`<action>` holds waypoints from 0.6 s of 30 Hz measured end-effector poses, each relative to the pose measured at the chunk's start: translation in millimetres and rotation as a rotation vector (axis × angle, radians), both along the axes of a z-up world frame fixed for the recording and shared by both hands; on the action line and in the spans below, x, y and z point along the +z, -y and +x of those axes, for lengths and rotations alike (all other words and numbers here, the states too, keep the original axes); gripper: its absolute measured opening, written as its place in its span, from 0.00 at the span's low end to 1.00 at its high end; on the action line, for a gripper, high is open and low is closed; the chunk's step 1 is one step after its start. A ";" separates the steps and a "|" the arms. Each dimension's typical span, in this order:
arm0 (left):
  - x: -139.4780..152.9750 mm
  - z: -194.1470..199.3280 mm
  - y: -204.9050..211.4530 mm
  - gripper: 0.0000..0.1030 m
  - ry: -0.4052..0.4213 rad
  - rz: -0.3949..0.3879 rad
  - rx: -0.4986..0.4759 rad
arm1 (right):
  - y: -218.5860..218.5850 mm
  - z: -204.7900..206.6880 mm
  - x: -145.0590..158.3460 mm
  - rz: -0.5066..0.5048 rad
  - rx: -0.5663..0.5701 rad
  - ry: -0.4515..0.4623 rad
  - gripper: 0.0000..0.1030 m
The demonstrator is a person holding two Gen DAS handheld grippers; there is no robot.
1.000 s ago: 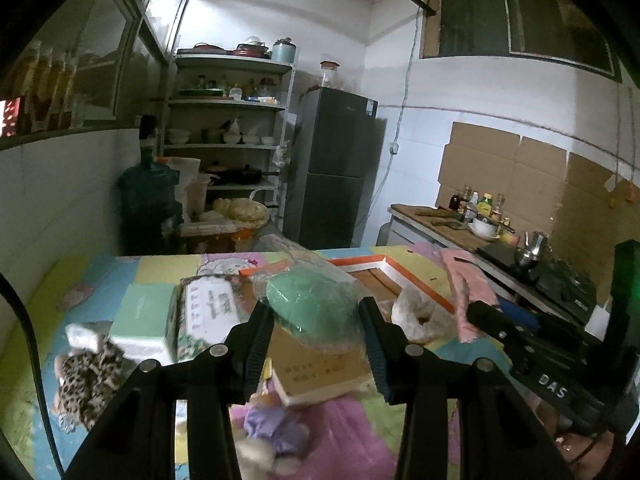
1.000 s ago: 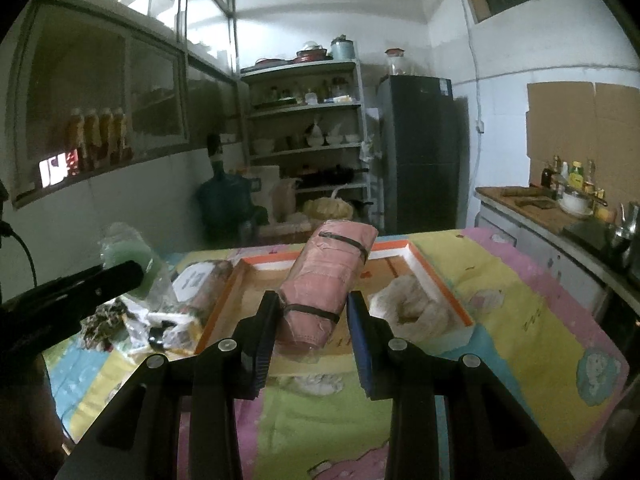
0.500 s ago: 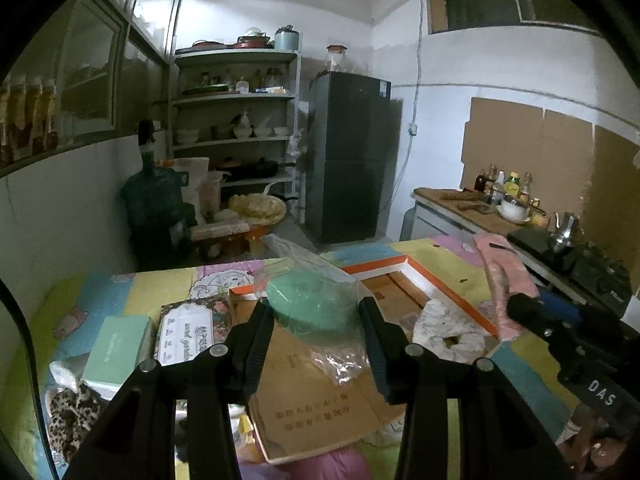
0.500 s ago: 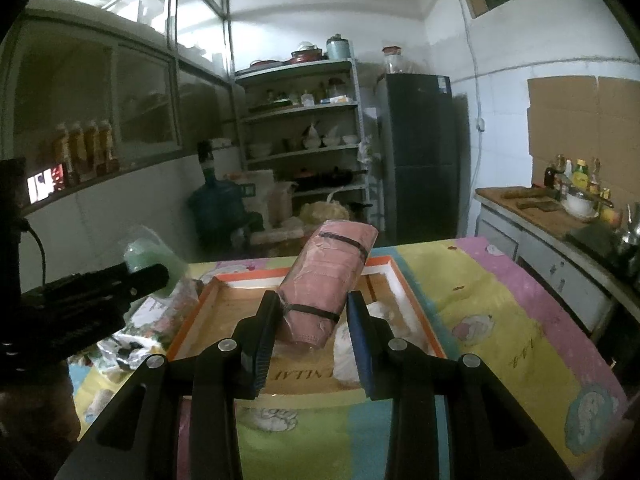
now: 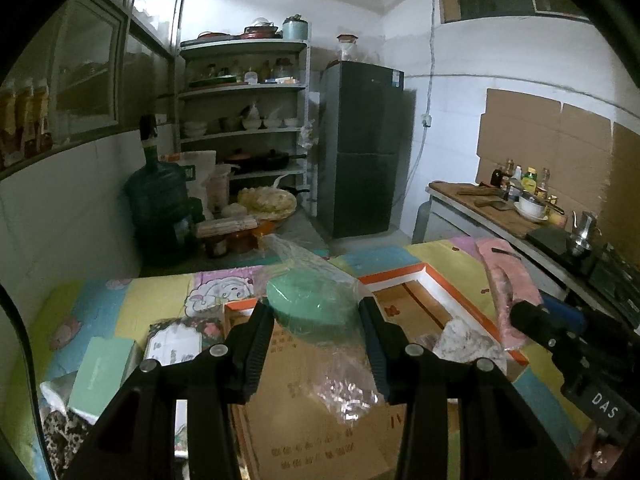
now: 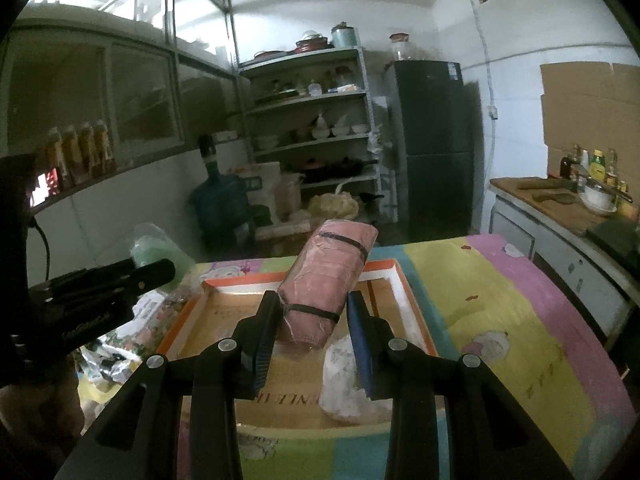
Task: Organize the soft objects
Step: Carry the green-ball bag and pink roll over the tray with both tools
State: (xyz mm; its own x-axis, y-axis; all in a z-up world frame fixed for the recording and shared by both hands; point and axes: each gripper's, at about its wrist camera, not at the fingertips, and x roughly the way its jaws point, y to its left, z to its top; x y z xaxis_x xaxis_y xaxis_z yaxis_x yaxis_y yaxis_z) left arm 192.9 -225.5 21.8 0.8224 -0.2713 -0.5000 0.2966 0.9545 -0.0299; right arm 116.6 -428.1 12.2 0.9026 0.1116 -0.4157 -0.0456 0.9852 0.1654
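Left gripper (image 5: pixel 316 322): jaws clamped on one green bagged bundle (image 5: pixel 312 304), held above the cardboard box (image 5: pixel 304 432). Right gripper (image 6: pixel 314 322): jaws clamped on one pink strapped roll (image 6: pixel 332 276), held over the same box. One white bagged item (image 6: pixel 344 376) lies inside. One teal packet (image 5: pixel 102 374) rests on the table (image 6: pixel 520 340).

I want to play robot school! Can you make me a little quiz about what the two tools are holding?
1. True or false: the left tool holds a green bundle in clear plastic.
2. What colour is the strapped roll in the right tool? A pink, B blue, C black.
3. What lies in the orange-rimmed box under the roll: a white bag or a shoe?

Key: 1 true; 2 A; 3 a white bag.
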 end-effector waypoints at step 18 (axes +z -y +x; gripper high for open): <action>-40.2 90.7 24.1 0.43 -0.276 -0.032 -0.011 | 12.6 100.7 -31.3 0.085 0.136 -0.201 0.34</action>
